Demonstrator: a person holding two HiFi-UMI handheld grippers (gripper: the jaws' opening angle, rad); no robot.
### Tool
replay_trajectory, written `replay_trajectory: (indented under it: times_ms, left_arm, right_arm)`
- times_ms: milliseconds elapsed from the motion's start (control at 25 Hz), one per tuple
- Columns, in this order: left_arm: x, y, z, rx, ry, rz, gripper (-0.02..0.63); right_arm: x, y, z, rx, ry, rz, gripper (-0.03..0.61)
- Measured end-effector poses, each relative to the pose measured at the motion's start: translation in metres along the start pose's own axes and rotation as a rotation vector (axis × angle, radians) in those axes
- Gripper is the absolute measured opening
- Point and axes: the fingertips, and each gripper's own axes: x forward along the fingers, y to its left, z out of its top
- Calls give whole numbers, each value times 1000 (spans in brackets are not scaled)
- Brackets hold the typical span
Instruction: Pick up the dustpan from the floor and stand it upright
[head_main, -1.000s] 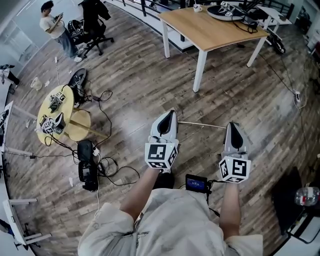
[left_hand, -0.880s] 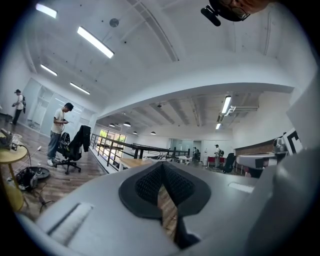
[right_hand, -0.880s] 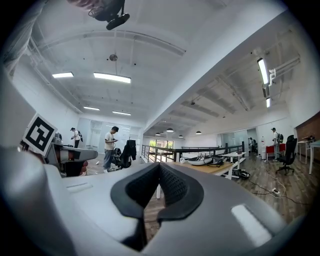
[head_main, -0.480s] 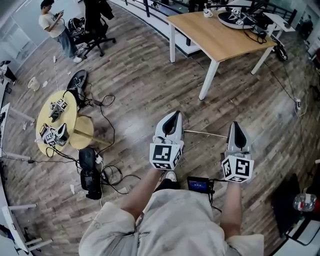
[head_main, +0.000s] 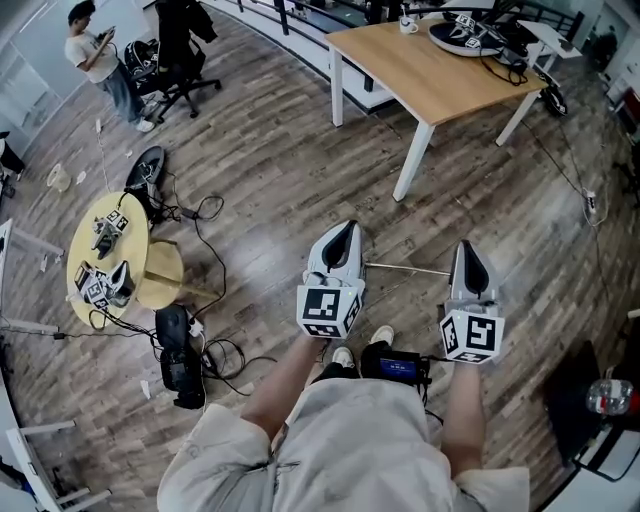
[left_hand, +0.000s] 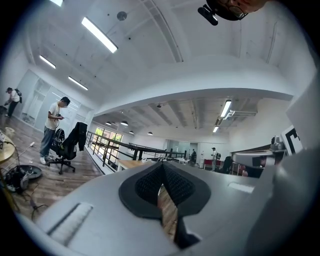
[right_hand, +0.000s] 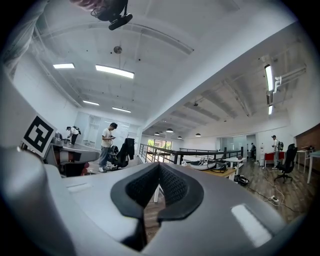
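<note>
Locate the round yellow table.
Head view, far left: the round yellow table stands on the wood floor, well left of the left gripper, with loose cables beside it.

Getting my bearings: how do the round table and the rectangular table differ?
The round table is yellow and smaller; the rectangular table is light wood on white legs. The round table is cluttered with gear; the rectangular table is mostly bare. Both stand on the wood floor.

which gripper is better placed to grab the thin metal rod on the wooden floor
Right, marginally, I'd guess: the thin metal rod ends nearer the right gripper than the left gripper; both are shut.
</note>
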Motion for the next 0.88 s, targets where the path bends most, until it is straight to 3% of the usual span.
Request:
replay_trajectory:
  times_ms: [360, 880]
  left_arm:
    - [103, -27, -19, 29, 4, 11, 20]
    - [322, -120, -62, 46, -9, 38, 20]
  right_arm:
    - [65, -89, -28, 41, -9, -2, 6]
    - [180, -300, -77, 86, -9, 10, 6]
